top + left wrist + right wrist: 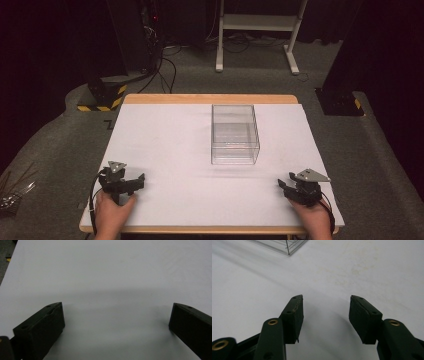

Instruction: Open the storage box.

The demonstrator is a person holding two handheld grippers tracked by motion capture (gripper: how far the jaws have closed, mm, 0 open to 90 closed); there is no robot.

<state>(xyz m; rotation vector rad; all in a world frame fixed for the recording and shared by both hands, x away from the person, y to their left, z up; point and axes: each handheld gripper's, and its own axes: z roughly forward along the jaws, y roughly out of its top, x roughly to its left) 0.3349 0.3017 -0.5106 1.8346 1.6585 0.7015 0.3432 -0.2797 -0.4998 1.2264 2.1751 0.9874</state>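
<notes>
Resting at the lower left of the high view, the left gripper (134, 183) sits on the white table (170, 140) with jaws spread wide, grasping nothing. At centre stands a clear box (234, 134). At lower right, the right gripper (283, 185) likewise sits released.

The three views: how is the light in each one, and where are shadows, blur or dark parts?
High view: the white table is evenly lit, the room behind is nearly black, and the clear box is faint with pale edges. Left gripper view: a soft wide shadow lies on the table between the open jaws, which look slightly blurred. Right gripper view: the jaws are sharp, with a mild shadow beneath them, and the box corner glints.
</notes>
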